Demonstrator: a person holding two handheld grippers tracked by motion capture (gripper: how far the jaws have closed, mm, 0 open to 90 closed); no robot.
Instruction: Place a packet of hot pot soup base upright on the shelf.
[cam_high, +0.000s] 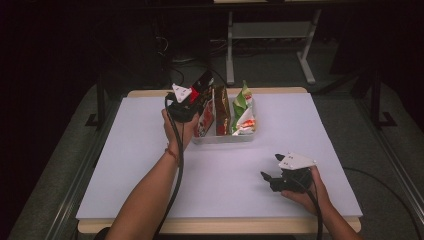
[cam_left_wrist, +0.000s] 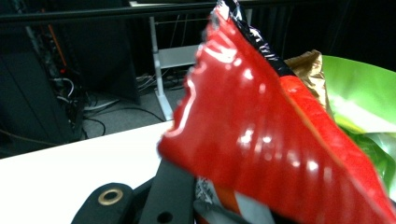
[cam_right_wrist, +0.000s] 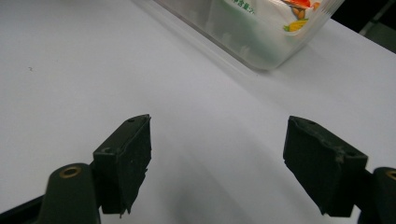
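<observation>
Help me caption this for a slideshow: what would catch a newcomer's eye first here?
The shiny red snack bag stands out most, held up by the left gripper at the left end of the clear tub near the table's far edge. Beside it in the tub stand a brown bag and a green bag. The right gripper rests open and empty on the white table near the front right.

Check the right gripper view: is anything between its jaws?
No. The right gripper has its jaws spread wide with only bare white table between them; the clear bin lies farther off.
</observation>
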